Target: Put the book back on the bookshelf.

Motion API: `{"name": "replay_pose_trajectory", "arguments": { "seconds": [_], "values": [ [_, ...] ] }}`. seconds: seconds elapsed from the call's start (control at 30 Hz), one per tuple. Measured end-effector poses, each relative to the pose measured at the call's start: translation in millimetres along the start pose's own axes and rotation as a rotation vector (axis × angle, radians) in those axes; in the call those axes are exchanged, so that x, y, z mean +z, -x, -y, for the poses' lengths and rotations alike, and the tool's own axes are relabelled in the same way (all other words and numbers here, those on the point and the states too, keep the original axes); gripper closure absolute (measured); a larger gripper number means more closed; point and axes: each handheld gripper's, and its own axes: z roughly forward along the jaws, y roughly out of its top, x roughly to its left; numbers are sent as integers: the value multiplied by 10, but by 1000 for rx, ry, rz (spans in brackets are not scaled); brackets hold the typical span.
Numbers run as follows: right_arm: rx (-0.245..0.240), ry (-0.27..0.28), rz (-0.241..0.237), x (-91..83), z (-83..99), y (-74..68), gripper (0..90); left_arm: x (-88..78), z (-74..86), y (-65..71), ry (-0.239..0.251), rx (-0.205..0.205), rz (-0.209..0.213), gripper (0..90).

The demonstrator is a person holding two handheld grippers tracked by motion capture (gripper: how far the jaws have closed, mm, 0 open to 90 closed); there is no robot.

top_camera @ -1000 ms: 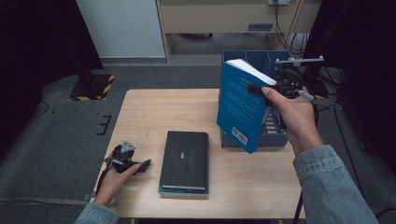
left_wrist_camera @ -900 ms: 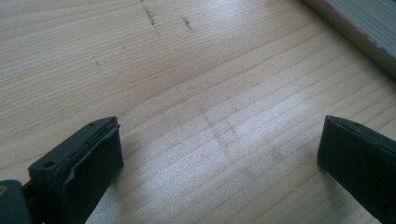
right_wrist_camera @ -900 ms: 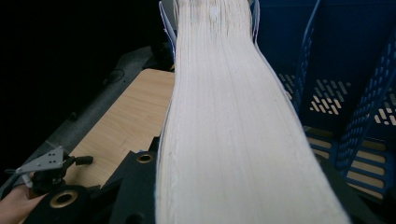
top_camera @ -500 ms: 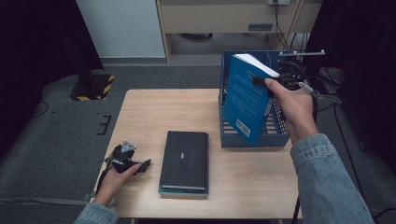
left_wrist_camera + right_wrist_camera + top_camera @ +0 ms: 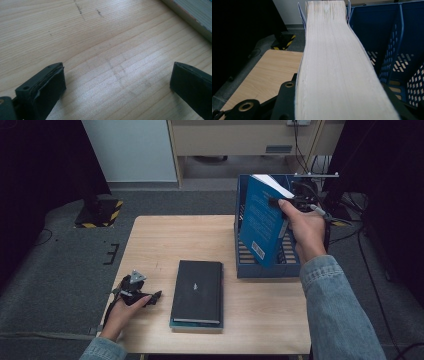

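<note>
A thick blue book (image 5: pixel 260 220) hangs upright over the blue slotted file rack (image 5: pixel 242 265) at the table's right, its lower corner down between the rack's walls. My right gripper (image 5: pixel 280 201) is shut on the book's upper edge. In the right gripper view the book's pale page block (image 5: pixel 332 65) runs away between the jaws, with the rack's perforated divider (image 5: pixel 397 50) to its right. A black book (image 5: pixel 197 290) lies flat at the table's front middle on another book. My left gripper (image 5: pixel 150 297) rests on the table (image 5: pixel 105 50) at the front left, open with nothing between its jaws.
The wooden table (image 5: pixel 165 240) has bare room behind the black book. A book's edge (image 5: pixel 190 15) shows at the upper right of the left gripper view. Beyond the table stand a white cabinet (image 5: pixel 127 150) and a yellow-black striped base (image 5: pixel 100 212). Cables (image 5: pixel 325 185) hang at the right.
My right gripper has carried the blue book to the right and down, from in front of the rack into it. The left gripper has stayed put.
</note>
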Motion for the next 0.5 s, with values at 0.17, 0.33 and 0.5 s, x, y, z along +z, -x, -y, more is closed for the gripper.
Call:
{"name": "replay_pose_trajectory", "arguments": {
  "seconds": [0.17,0.33,0.5],
  "values": [
    [2,0,16,95,-7,-9,608,2,-2,-1,-1,1,2,0],
    [16,9,34,175,-7,-15,608,2,-3,-2,-1,2,3,0],
    [19,19,36,233,-22,-58,608,3,-4,-3,-2,3,4,0]
  ]
}}
